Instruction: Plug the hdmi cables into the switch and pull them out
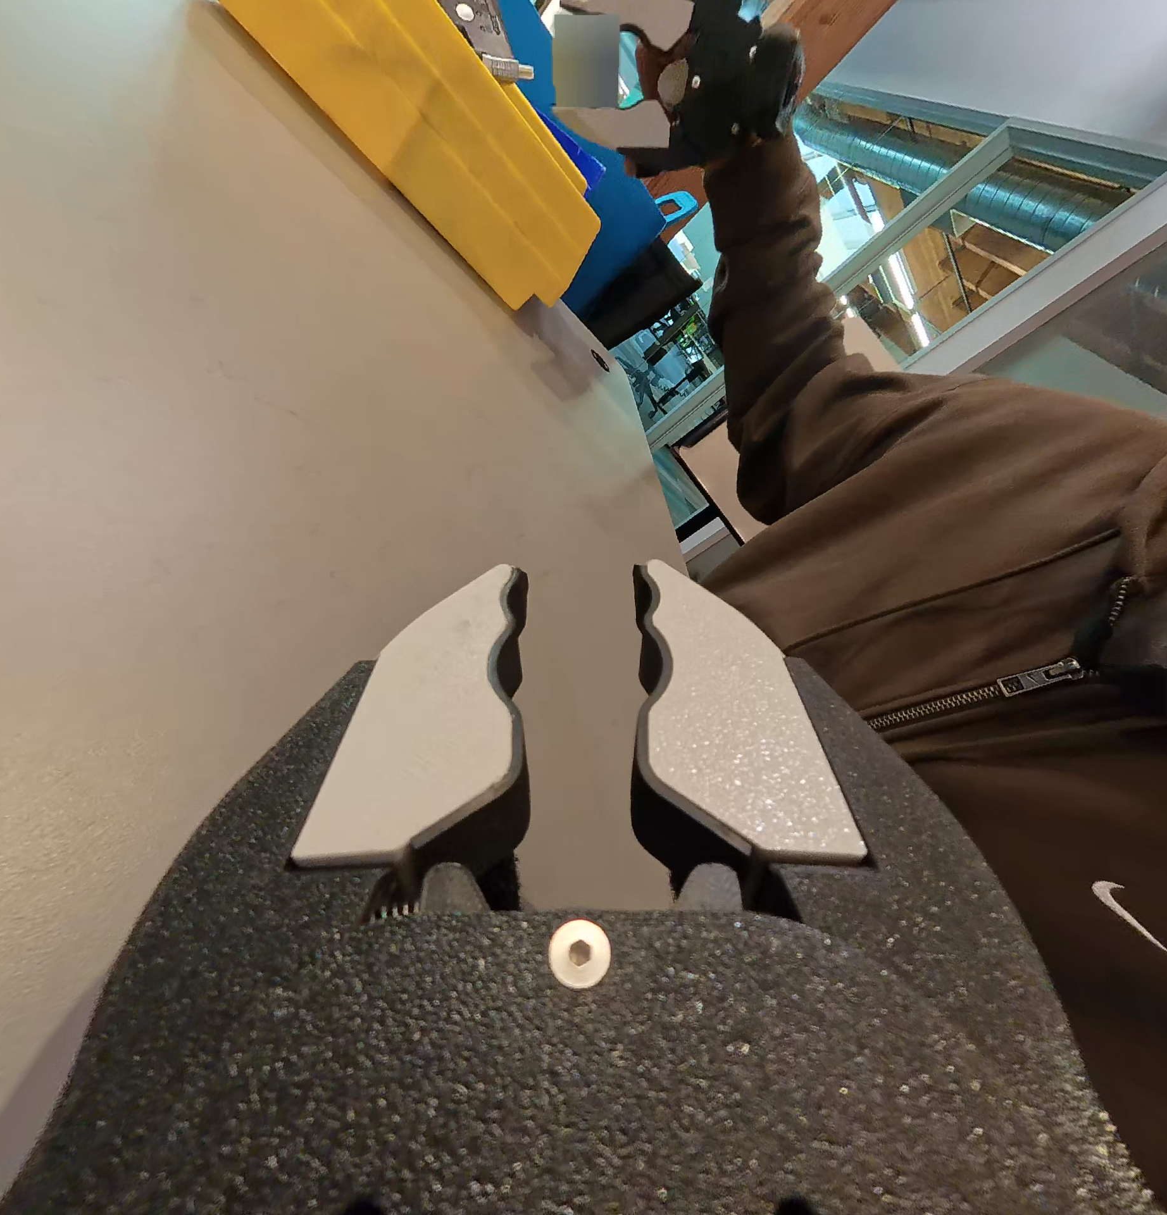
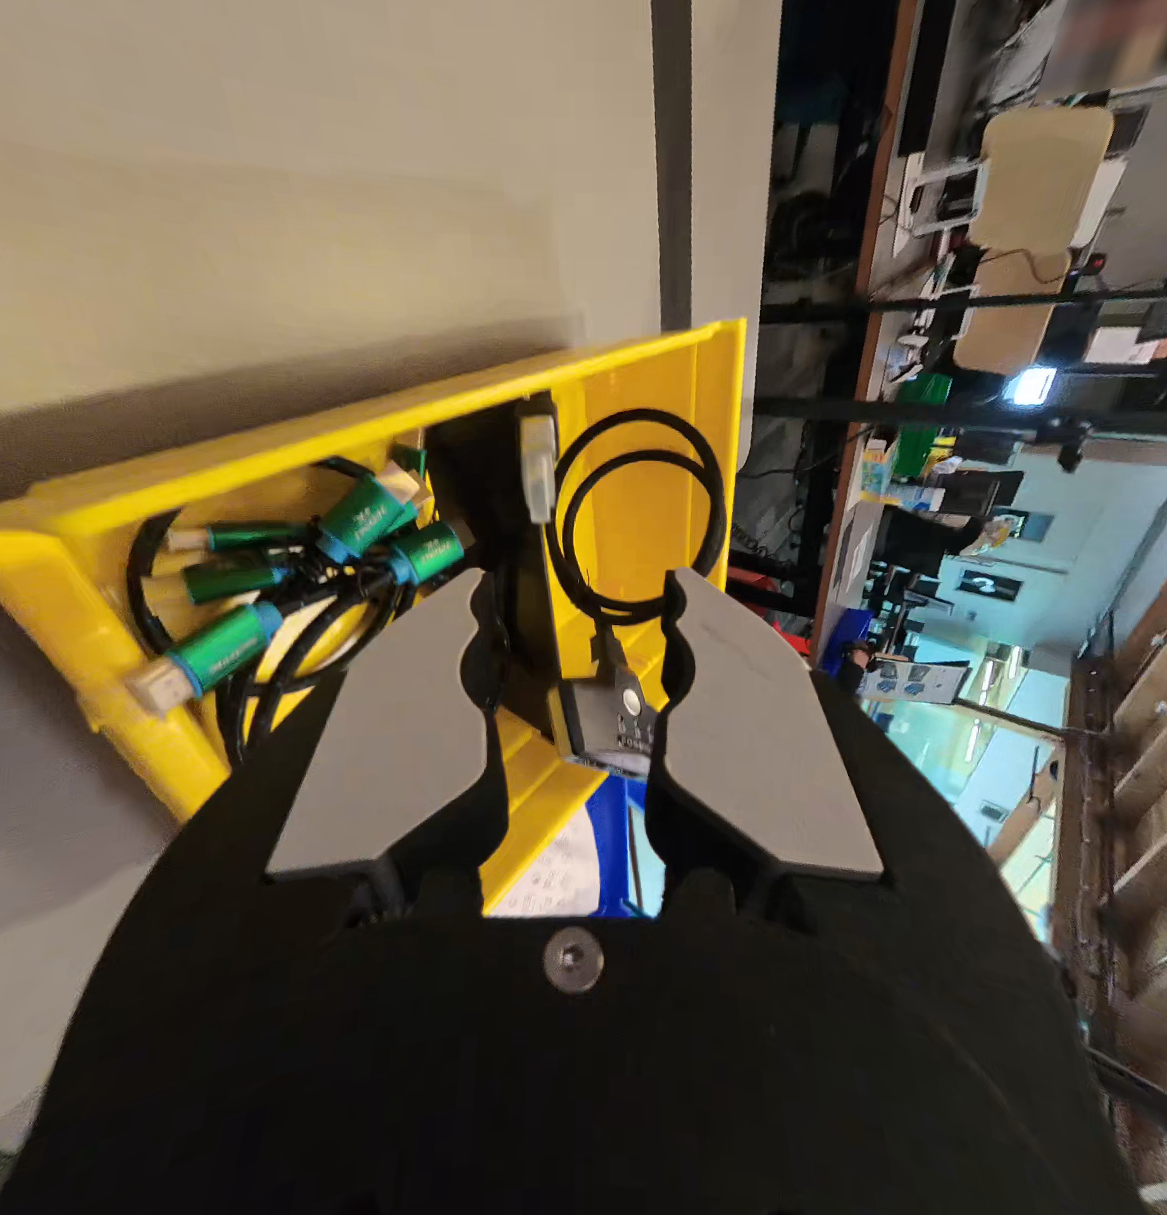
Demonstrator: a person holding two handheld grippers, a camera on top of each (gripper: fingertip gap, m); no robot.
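My right gripper (image 2: 577, 578) is open over the right compartment of a yellow bin (image 2: 305, 427). A coiled black cable (image 2: 640, 414) lies there, with a whitish plug (image 2: 538, 460) at one end and a grey connector block (image 2: 607, 723) at the other. The block sits between my fingers near the right one, with a clear gap to the left finger. The left compartment holds several black cables with green ends (image 2: 364, 513). My left gripper (image 1: 581, 578) is open and empty over the beige table (image 1: 239, 460), far from the bin (image 1: 436, 131). The right gripper (image 1: 571, 62) also shows in the left wrist view, above the bin.
A black divider (image 2: 482, 473) splits the yellow bin. A blue bin (image 2: 610, 828) stands against its near side, also seen in the left wrist view (image 1: 620, 217). A person's brown sleeve (image 1: 831, 394) reaches to the right gripper. The table edge (image 2: 673, 197) runs beyond the bin. Some 45 cm of space lies between my two pairs of fingers.
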